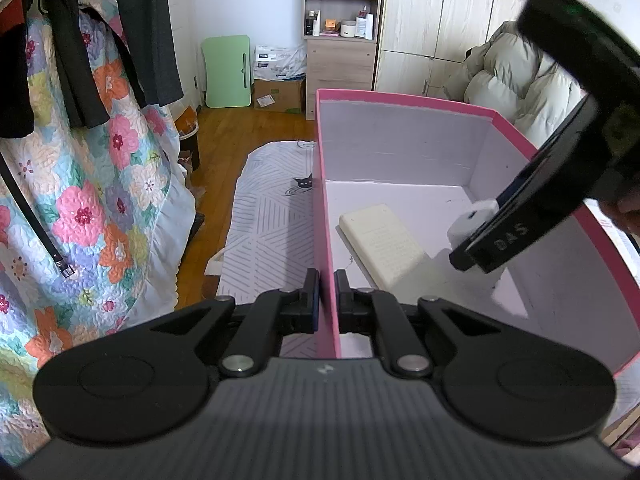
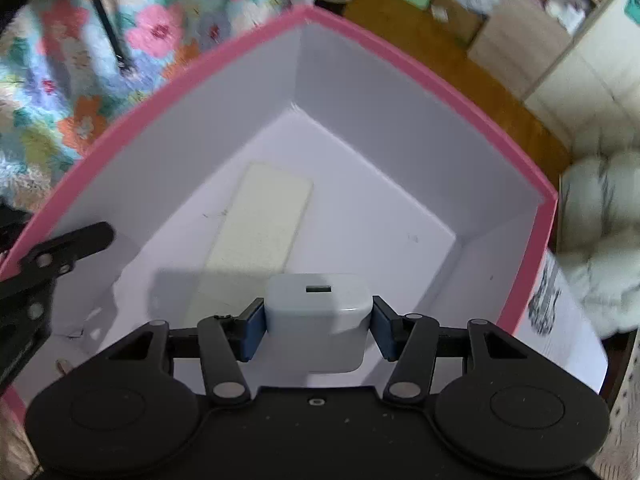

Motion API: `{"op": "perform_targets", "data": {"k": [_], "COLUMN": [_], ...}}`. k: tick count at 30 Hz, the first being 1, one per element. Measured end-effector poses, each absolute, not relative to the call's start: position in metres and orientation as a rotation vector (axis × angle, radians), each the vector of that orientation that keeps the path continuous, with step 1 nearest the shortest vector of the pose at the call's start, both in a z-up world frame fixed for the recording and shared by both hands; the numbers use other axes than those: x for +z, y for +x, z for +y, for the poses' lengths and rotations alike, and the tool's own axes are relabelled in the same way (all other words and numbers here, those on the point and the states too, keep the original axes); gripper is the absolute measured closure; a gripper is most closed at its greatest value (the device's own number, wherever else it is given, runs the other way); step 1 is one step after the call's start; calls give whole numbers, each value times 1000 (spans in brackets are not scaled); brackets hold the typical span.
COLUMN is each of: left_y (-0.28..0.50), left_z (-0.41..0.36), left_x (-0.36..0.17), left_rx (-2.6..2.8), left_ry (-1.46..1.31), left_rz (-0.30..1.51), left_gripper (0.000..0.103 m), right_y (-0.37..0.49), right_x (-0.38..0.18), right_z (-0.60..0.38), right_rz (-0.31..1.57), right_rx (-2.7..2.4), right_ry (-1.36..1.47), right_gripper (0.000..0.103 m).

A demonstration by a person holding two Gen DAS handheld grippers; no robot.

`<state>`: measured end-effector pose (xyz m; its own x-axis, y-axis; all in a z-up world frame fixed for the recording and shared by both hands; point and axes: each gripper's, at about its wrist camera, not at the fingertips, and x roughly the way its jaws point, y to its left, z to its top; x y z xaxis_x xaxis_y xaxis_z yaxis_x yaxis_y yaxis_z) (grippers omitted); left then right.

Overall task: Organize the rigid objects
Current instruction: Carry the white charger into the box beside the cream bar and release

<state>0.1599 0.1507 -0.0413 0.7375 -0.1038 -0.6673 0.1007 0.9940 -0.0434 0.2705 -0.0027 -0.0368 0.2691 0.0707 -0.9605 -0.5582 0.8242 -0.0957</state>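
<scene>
At the far left hangs a quilt (image 1: 100, 184), soft and puffy, with stitched flowers in pink, orange and blue, and dark clothes (image 1: 80, 40) hang in front of it. Beside it the floor (image 1: 216, 152) is of brown wooden boards, and on it lies a flat grey mat (image 1: 272, 216) with thin striped lines. Next comes the box (image 1: 325, 240), rectangular, of stiff cardboard, pink outside and smooth white inside. The left gripper (image 1: 327, 280) is clamped on its thin left wall, one black finger on each side. On the bottom of the box lies a cream slab (image 1: 382, 240), flat, with rounded corners and a matt surface. To the right, the right gripper (image 2: 318, 320) points steeply down into the box, and its blue pads (image 2: 253, 332) press on a charger (image 2: 318, 312), a small glossy white cube with rounded edges and a narrow slot on its face; it is held above the bottom. Behind the box lies a puffy pale coat (image 1: 516, 80).
</scene>
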Motion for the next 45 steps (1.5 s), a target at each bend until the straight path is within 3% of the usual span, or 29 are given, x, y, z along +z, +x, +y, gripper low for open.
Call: {"op": "perform_targets", "data": {"k": [13,19,24,27,36,45], "left_y": [161,159,160,160,160,160], "left_z": [150,150,150,152,151,149], "left_x": [-43,-42,-43,-43,-43,-43], "left_rx": [-112,-109,-112,-117,-107,-96], "left_ry": [-5,1,0,-3,7,18], "left_rz": [729,726,726,728,729,733], "left_gripper": [97,97,97,97,97,97], "right_y": [296,295,292,284,237,233], "right_x": [-62,-75,-73,-46,59,45], "right_z": [-15,-32,-50,-52,-104,-222], "right_rz": [1437,1575,1572,1469,1089,1093], "right_rx": [343,291,338,371,486,214], "right_ry": [-189,106,364,265,97,34], "right_gripper": [43,43,43,38,36,36]}}
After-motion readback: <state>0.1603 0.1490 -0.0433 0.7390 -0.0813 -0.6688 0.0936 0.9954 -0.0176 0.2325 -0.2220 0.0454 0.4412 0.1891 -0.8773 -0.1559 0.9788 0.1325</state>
